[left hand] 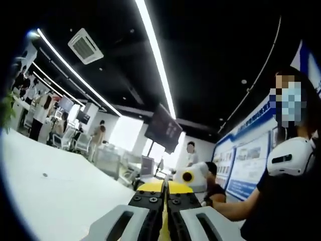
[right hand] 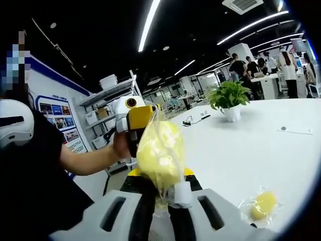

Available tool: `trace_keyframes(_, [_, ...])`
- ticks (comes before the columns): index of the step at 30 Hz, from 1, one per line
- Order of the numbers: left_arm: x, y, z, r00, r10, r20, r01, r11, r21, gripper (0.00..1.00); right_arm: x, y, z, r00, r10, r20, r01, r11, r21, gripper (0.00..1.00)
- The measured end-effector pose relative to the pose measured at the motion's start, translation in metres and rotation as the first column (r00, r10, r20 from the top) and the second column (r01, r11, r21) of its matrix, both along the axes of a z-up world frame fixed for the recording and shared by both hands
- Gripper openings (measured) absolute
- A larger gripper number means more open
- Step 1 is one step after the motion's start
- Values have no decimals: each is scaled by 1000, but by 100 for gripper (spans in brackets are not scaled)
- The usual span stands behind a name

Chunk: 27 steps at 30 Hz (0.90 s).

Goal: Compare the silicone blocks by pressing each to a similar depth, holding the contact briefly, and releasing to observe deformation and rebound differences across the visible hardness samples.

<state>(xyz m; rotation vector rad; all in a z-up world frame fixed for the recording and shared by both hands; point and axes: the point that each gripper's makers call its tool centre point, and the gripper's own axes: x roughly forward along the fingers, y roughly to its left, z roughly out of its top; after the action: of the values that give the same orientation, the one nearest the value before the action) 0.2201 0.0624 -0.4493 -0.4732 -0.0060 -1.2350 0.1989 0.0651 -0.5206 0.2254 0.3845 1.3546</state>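
Two yellow bagged silicone blocks counted: one bagged block [right hand: 159, 153] is clamped in the right gripper [right hand: 168, 201] jaws above the white tabletop [right hand: 241, 145]; the second block [right hand: 263, 204] lies on it. Left gripper [left hand: 164, 221] jaws are together

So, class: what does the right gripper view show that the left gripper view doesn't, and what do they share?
Right gripper view only: a yellow block in a clear bag between the right gripper jaws, another bagged yellow block on the table, a potted plant.
Left gripper view only: a hanging dark screen, the left gripper shut.
Shared: white table, ceiling light strips, a person.
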Motion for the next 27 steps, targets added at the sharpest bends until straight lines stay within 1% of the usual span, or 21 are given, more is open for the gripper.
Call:
trace_keyframes(3, [3, -2, 1, 1000, -6, -16, 6, 1000, 7, 0, 1, -2, 1, 1000, -1, 4, 1, 1000, -6, 4])
trace_keyframes(5, [3, -3, 3, 1000, -4, -9, 4, 1000, 8, 0, 3, -4, 3, 1000, -2, 0, 2, 1000, -3, 4])
trace_keyframes(10, [4, -5, 5, 1000, -4, -12, 4, 1000, -7, 0, 4, -5, 6, 1000, -5, 6, 5, 1000, -11, 4])
trace_keyframes(27, [3, -9, -1, 1000, 6, -29, -6, 1000, 4, 0, 2, -9, -1, 1000, -8, -15, 8, 1000, -6, 4])
